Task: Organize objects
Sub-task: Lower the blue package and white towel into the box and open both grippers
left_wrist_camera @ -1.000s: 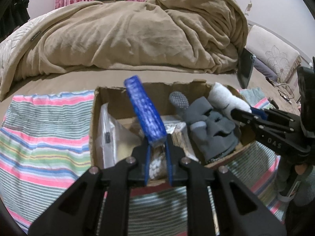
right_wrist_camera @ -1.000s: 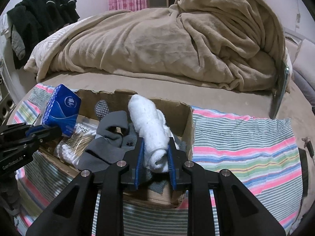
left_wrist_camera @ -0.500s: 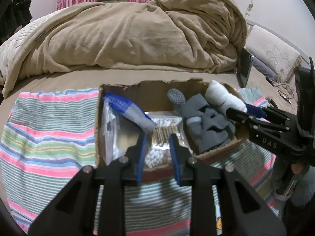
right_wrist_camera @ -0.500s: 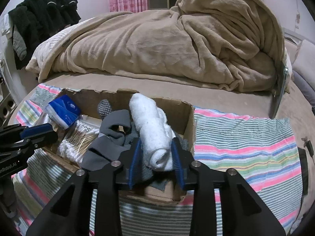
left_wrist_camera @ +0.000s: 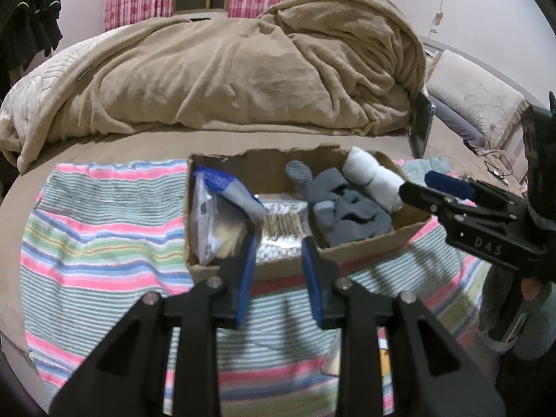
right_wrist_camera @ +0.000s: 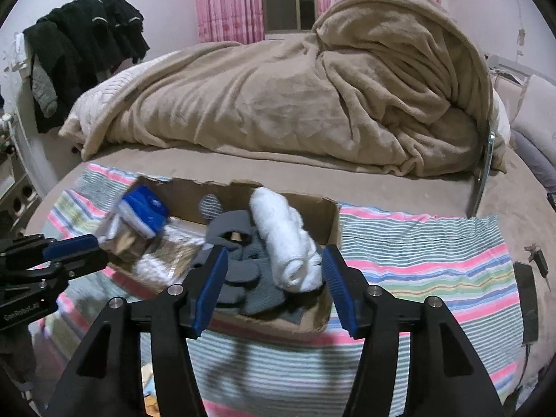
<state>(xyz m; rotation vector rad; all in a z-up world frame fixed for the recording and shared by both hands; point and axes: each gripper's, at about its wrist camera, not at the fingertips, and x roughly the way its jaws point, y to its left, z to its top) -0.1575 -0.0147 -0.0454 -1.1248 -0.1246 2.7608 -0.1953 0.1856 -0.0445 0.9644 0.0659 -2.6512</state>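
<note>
So both grippers are empty right now: the left gripper [left_wrist_camera: 278, 243] has its jaws parted with nothing between them, low centre of its own frame, and the right gripper [right_wrist_camera: 274, 278] is spread wide, framing the white rolled towel [right_wrist_camera: 285, 239] without actually pinching it as far as I can tell. Everything being organized sits in the cardboard box [left_wrist_camera: 365, 246] in the middle of the frame, on the striped cloth [left_wrist_camera: 104, 229]: the blue tissue pack [left_wrist_camera: 226, 187] leaning at the box's left end, the cotton swab bag [left_wrist_camera: 281, 222] in the middle, the grey socks [left_wrist_camera: 347, 212] and the towel at the right end. What I'd worry about is that tissue pack. It looks propped up on the clear packet [left_wrist_camera: 205, 222] beside it rather than lying flat, so a bump from a fingertip could tip it over the low wall. Same with the towel, which rides high on the socks near the torn rim; snag it with a blue pad and it probably rolls out. View differences: the left camera shows the right gripper from the side at the right edge, plus the clear packet behind the pack. The right camera shows the black clothes [right_wrist_camera: 83, 45] hanging at upper left and the cloth's bare right half, which the left view mostly misses.
</note>
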